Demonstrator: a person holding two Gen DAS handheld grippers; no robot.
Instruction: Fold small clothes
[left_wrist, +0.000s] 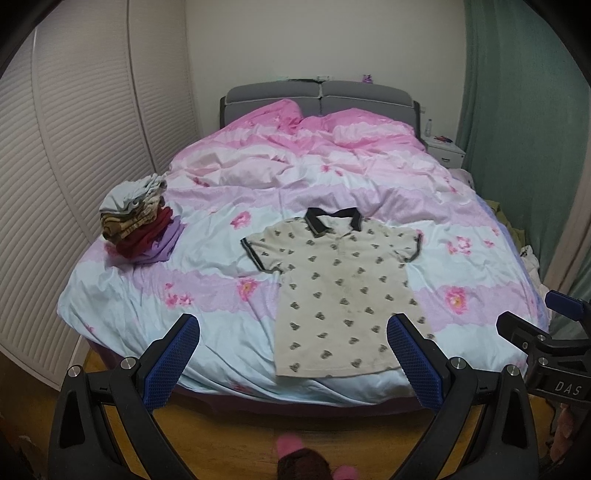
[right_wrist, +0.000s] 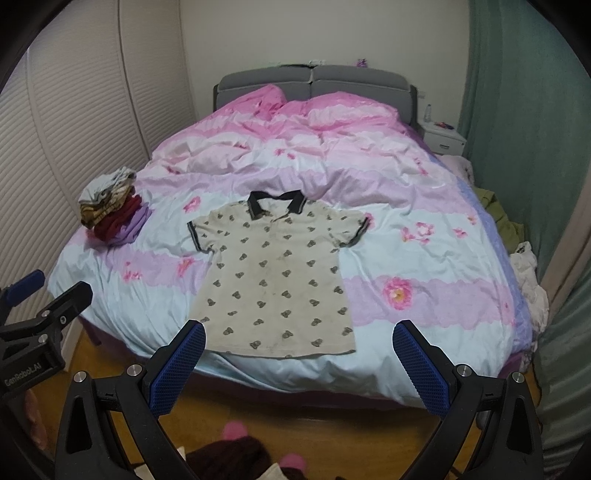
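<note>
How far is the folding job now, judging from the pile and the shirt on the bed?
Done: a stack of folded clothes sits at the bed's left edge. In hand: nothing. The left gripper and right gripper are both open and empty, held back from the bed. Left: the patterned polo shirt lies spread flat, unfolded, collar toward the headboard. More loose clothes show beside the bed's right edge.
</note>
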